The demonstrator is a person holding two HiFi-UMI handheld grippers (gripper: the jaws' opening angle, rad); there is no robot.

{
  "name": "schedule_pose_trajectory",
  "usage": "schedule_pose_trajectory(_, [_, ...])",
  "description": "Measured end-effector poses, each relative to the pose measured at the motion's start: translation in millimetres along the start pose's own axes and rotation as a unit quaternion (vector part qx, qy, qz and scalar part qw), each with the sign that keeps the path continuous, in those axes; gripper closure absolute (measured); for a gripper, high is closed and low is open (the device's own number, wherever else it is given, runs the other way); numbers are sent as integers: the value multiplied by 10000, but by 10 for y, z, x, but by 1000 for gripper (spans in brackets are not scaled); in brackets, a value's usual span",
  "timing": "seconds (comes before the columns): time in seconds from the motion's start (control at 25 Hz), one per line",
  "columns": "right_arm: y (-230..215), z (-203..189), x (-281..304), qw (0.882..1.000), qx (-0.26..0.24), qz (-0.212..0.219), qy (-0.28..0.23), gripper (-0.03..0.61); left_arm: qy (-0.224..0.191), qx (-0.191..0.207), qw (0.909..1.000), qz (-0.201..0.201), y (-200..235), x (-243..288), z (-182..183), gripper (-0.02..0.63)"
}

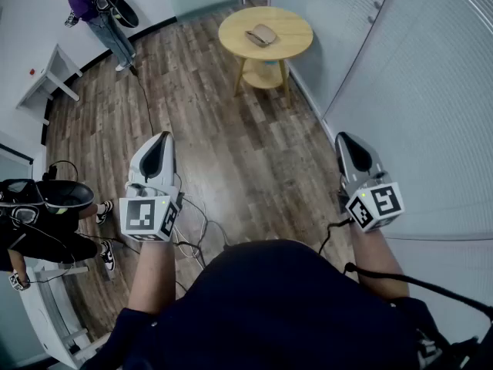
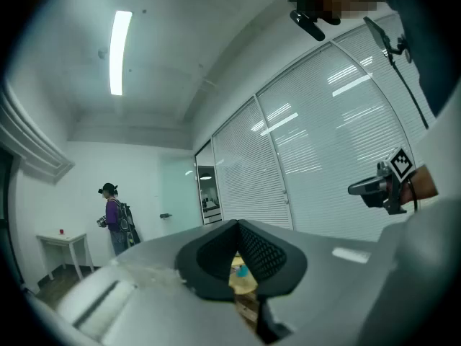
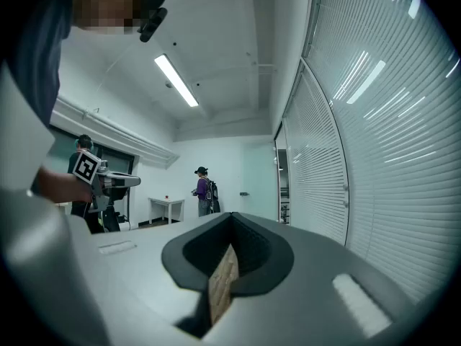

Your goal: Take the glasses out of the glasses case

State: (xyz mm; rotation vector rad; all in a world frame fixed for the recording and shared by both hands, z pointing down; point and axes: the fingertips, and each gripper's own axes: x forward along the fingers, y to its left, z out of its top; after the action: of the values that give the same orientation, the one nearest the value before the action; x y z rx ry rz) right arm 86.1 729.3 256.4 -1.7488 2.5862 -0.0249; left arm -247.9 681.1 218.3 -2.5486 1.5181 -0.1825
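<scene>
Both grippers, left (image 1: 161, 139) and right (image 1: 345, 139), level, jaws closed, nothing held. Case (image 1: 261, 35) looks shut on table (image 1: 231, 43), well ahead of both tips. Risk: unbraced case slides off when pried; floor cable (image 1: 202, 220) snags approach.

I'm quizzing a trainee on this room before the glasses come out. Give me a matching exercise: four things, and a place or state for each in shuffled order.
Things:
1. glasses case
2. right gripper
3. person in purple top
4. white side table

Places or states:
A. jaws shut, nothing held, beside the blinds
B. against the white wall at the head view's left
C. lying on the round table
D. standing at the far end of the room

Pairs: 1-C, 2-A, 3-D, 4-B
</scene>
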Motion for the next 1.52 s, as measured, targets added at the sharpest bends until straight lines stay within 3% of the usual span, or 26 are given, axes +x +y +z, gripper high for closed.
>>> schedule_pose_trajectory(0.2, [-150, -8, 142, 10000, 1, 20, -25, 569, 4, 32, 10000, 69, 16, 142, 11, 611])
schedule_pose_trajectory(0.36, [-68, 3, 201, 9998, 90, 196, -48, 569, 73, 346, 9993, 79, 9, 194, 48, 611])
schedule_pose_trajectory(1.0, [-656, -348, 221, 9990, 397, 213, 48, 569, 276, 292, 9992, 22, -468, 531, -113, 611])
schedule_pose_trajectory(1.52, [-1019, -322, 1206, 9989, 397, -56, 254, 569, -8, 225, 9992, -332, 137, 1802, -144, 611])
